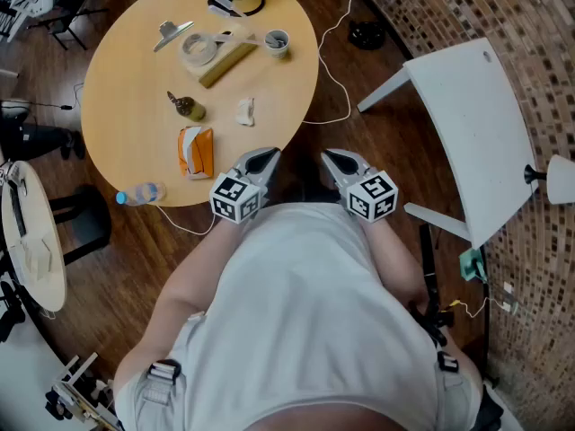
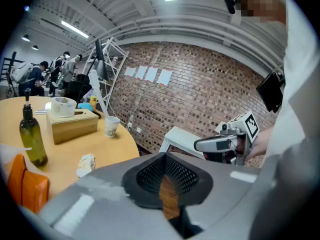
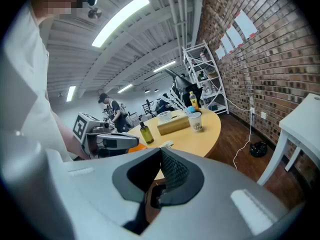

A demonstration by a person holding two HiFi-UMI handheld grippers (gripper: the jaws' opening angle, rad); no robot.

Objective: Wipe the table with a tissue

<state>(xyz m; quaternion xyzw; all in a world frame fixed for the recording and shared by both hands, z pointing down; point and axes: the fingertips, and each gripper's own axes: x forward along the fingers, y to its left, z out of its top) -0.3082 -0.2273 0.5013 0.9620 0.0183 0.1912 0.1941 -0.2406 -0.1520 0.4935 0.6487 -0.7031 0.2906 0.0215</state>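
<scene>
Left gripper (image 1: 267,156): my jaws are closed tip to tip with nothing between them, held at the near edge of the round table (image 1: 126,88). The crumpled tissue (image 1: 244,110) lies on the tabletop at 11 o'clock from these jaws, apart from them. Right gripper (image 1: 329,157): jaws fully closed, empty, just off the table edge. The tissue is at 10 o'clock from them, farther off.

A small, crumpled white tissue (image 1: 244,110) lies loose on the round, pale wooden desk (image 1: 135,70). It sits in the desk's near right part, a little in from the rim, resting flat on the top.
</scene>
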